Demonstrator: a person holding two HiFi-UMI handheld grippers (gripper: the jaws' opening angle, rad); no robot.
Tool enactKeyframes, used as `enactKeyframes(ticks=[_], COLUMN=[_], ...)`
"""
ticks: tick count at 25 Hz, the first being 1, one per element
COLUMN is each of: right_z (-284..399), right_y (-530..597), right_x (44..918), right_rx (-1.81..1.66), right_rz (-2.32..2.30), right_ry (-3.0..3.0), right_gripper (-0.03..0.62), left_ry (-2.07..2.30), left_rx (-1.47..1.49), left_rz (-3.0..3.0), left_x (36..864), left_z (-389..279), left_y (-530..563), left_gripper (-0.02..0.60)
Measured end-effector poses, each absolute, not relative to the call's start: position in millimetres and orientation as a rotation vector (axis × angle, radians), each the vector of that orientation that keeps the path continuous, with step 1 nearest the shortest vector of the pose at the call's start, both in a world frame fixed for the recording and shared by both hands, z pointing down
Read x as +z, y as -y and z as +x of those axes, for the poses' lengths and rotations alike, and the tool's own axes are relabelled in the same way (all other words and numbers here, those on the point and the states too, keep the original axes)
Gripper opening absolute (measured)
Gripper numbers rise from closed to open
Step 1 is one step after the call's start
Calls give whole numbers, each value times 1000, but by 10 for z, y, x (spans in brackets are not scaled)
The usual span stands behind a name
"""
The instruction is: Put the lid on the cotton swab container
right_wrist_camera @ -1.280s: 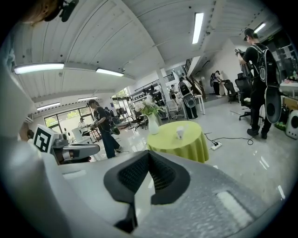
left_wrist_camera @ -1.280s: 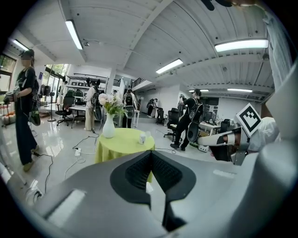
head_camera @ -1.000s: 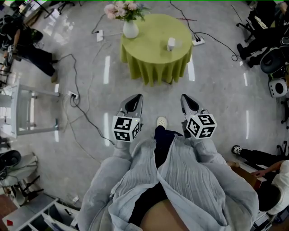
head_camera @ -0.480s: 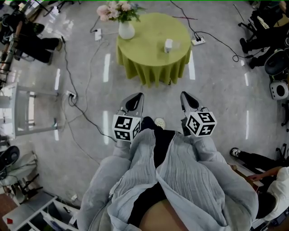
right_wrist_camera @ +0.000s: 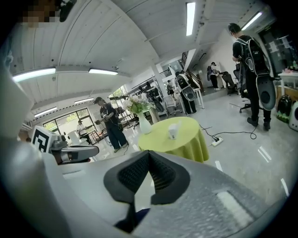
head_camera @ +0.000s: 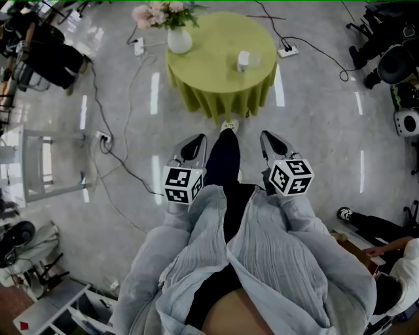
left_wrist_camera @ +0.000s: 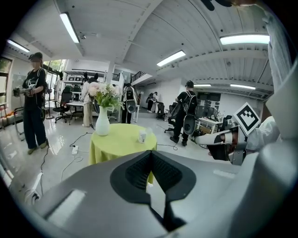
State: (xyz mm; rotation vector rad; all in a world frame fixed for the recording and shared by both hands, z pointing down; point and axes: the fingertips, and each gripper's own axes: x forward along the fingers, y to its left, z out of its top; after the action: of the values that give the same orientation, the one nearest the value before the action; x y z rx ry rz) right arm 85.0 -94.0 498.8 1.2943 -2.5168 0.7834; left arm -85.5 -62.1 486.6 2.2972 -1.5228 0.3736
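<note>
Container stands small and white on the round table, right of the table's middle and well apart from both claws. Something clear sits just to its right, too small to make out.

At the far left of the head view a grey frame stands on the floor, and a cable runs across the floor beside it. On the table's left edge is a white vase of pink flowers. A green cloth hangs down round the table.

The left gripper is held low, on the near side of the table, pointing toward it. In its own view the pads meet at the tip, with nothing between them. Between the two grippers a dark trouser leg reaches forward, its shoe near the cloth's hem. The right gripper is level with the left, also aimed at the table. Its jaws are likewise closed tip to tip and empty. Both forearms wear grey sleeves.
</note>
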Motion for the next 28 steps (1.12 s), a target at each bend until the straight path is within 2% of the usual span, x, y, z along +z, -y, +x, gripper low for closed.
enactKeyframes(ticks=[28], right_z=[1069], right_y=[2567], right_x=[4931], right_rx=[907], right_rz=[1510], right_ry=[2393], right_gripper=[2], left_ry=[1292], left_rx=[483], left_rz=[2423], left_x=[4791], left_z=[-616], left_y=[2507], left_gripper=[17])
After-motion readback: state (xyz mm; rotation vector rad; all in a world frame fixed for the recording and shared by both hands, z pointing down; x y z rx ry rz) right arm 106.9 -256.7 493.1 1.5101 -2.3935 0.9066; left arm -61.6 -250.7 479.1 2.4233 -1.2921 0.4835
